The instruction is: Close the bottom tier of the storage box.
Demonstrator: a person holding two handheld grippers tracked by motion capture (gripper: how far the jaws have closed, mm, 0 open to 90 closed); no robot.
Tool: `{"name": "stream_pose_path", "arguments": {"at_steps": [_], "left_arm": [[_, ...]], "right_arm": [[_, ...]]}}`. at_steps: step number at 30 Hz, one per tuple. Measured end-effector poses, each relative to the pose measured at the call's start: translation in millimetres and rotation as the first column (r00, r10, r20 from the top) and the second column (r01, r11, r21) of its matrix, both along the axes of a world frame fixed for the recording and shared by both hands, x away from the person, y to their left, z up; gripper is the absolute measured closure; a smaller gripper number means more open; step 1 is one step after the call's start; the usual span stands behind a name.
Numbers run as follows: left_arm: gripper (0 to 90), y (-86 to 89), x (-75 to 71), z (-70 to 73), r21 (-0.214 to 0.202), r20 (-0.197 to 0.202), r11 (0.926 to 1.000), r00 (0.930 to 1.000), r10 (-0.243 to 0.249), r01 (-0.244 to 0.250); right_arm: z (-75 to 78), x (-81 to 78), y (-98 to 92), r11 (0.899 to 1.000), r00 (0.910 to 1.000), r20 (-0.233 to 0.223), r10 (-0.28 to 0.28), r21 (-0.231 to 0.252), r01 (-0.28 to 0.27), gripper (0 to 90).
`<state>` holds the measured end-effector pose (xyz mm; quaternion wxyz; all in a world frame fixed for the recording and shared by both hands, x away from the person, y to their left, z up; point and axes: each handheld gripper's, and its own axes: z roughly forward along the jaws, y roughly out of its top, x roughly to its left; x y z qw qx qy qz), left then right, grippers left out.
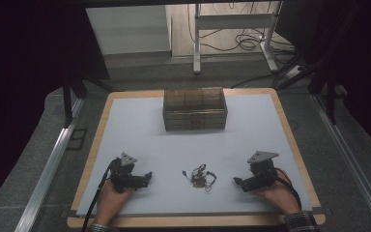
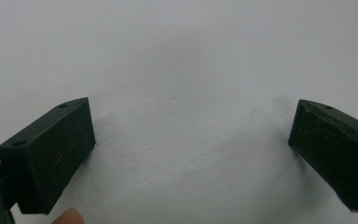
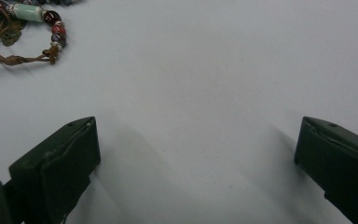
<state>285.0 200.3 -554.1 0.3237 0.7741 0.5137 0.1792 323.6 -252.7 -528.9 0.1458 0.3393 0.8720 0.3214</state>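
A tangle of beaded jewellery (image 1: 200, 177) on brown cord lies on the white mat, near the front and between my two grippers. Its dark red and pale green beads (image 3: 37, 18) show at the top left of the right gripper view. My left gripper (image 1: 147, 178) rests on the mat to the left of the beads, held by a hand, jaws pointing right. Wide open (image 2: 191, 140), it has bare mat between its jaws. My right gripper (image 1: 236, 182) sits to the right of the beads, pointing left. It is also open (image 3: 196, 154) with nothing held.
A clear plastic compartment box (image 1: 194, 108) with brownish dividers stands at the back middle of the mat (image 1: 140, 130). The mat lies on a wooden tabletop (image 1: 292, 140). Beyond the table are desk legs and cables (image 1: 244, 41) on the floor.
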Motion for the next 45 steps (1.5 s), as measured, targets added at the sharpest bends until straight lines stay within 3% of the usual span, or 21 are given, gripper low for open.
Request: {"name": "stream_pose_path", "arguments": {"at_steps": [7,21,39,45], "left_arm": [[0.4,0.0,0.0,0.0,0.001,0.000,1.0000,1.0000,0.000,0.000],[0.4,0.0,-0.1,0.0,0.001,0.001,1.0000,1.0000,-0.001,0.001],[0.4,0.4,-0.2,0.2,0.005,-0.001,1.0000,1.0000,-0.004,0.004],[0.4,0.5,-0.2,0.2,0.005,-0.001,1.0000,1.0000,-0.004,0.004]], "right_arm": [[5.4,-0.8,6.3,0.999,0.9994,0.030,0.019,-0.030,-0.018,2.8],[12.2,1.5,9.0,0.999,0.9972,0.068,0.033,-0.035,-0.030,8.8],[14.8,2.9,22.5,0.987,0.9884,0.120,0.094,-0.141,-0.076,15.1],[16.3,3.4,26.6,0.984,0.9853,0.132,0.109,-0.156,-0.088,16.9]]}}
